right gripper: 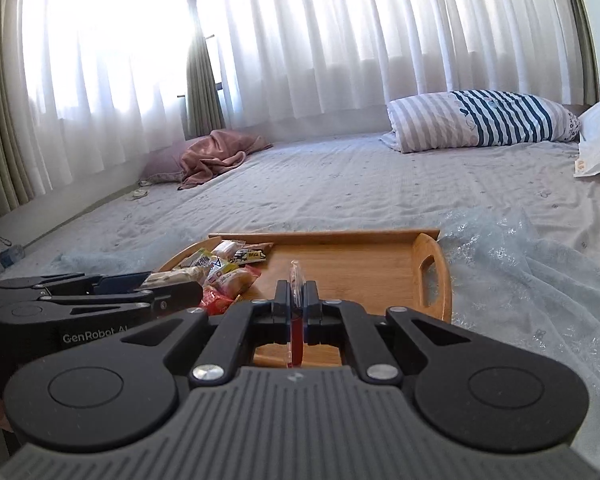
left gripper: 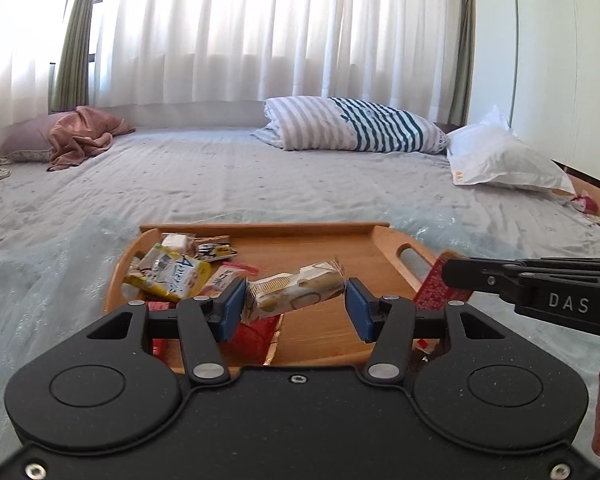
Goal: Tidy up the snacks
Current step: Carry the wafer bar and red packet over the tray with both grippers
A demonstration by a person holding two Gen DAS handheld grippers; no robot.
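Holding a cream snack pack (left gripper: 296, 294), left gripper (left gripper: 296, 308) hangs over wooden tray (left gripper: 340, 248). Right gripper (right gripper: 297, 300) clamped on thin red packet (right gripper: 296, 280)

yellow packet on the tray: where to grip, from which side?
Judgement: take the yellow packet at its near right corner, coming in from the tray's open middle. It leans tilted on the pile by the left rim, so that edge is free; other sides are hemmed in by snacks. Both grippers are already holding packets, so free one first.

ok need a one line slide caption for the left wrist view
Left claw shut on a white-and-yellow wrapped snack bar above the wooden handled tray, where other snack packets are piled at its left end.
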